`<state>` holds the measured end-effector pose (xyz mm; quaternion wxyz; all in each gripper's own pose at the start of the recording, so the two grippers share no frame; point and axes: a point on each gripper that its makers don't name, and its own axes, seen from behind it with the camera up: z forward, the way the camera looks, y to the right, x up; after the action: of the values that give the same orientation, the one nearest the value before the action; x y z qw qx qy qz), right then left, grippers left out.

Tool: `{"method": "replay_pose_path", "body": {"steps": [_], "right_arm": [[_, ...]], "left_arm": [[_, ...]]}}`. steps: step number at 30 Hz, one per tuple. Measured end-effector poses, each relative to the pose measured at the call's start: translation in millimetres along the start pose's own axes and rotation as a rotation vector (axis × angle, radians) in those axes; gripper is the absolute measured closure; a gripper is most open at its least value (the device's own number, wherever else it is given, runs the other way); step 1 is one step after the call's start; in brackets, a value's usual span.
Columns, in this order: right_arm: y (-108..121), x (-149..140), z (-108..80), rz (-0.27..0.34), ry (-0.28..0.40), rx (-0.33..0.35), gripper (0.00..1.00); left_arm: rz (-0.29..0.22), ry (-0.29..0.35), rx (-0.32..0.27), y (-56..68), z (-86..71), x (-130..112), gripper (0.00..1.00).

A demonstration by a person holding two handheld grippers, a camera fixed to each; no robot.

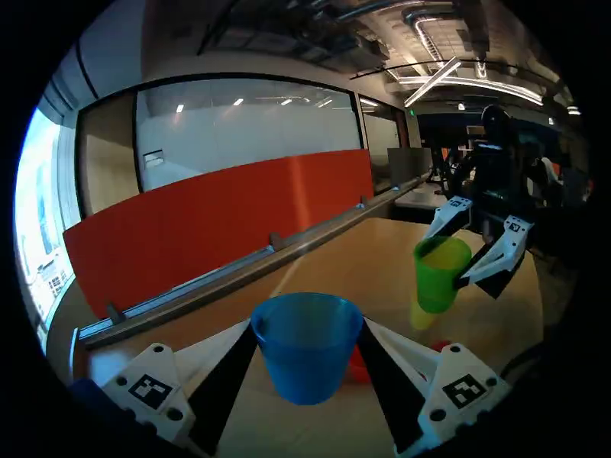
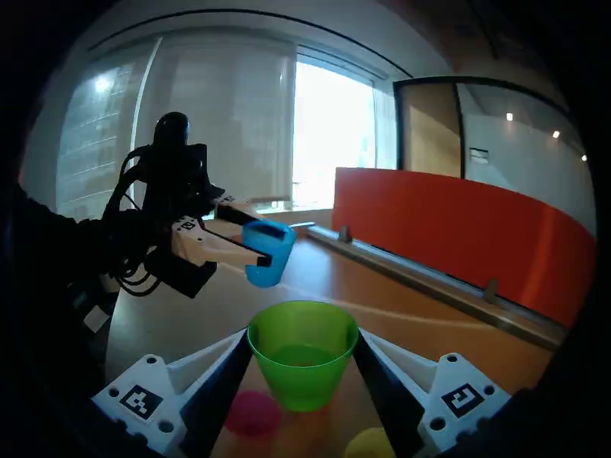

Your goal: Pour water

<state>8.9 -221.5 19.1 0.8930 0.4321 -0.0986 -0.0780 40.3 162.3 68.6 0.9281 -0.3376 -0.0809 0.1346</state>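
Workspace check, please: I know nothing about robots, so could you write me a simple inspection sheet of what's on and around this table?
Surface: wooden table, with bare wood around the cups.
Job's things: blue cup and green cup, each held off the table. The green one seems to have some liquid low inside.
Clutter: pink cup and yellow cup, on the table beneath the green cup.
Grippers: left gripper shut on the blue cup; right gripper shut on the green cup.
Cables: black cables looping behind the left gripper.
Surroundings: orange partition, glass wall, bright window.
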Motion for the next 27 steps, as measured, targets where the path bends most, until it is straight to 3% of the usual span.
{"method": "replay_pose_path", "body": {"steps": [14, 27], "right_arm": [[14, -23, -15.1, -0.005, -0.082, -0.02, 0.09], [12, -47, -20.5, -0.005, -0.151, -0.011, 0.08]], "left_arm": [[0.053, -0.126, -0.042, 18.1, 9.2, -41, 0.13], [0.082, -0.235, -0.086, 30.6, 10.9, -83, 0.13]]}}
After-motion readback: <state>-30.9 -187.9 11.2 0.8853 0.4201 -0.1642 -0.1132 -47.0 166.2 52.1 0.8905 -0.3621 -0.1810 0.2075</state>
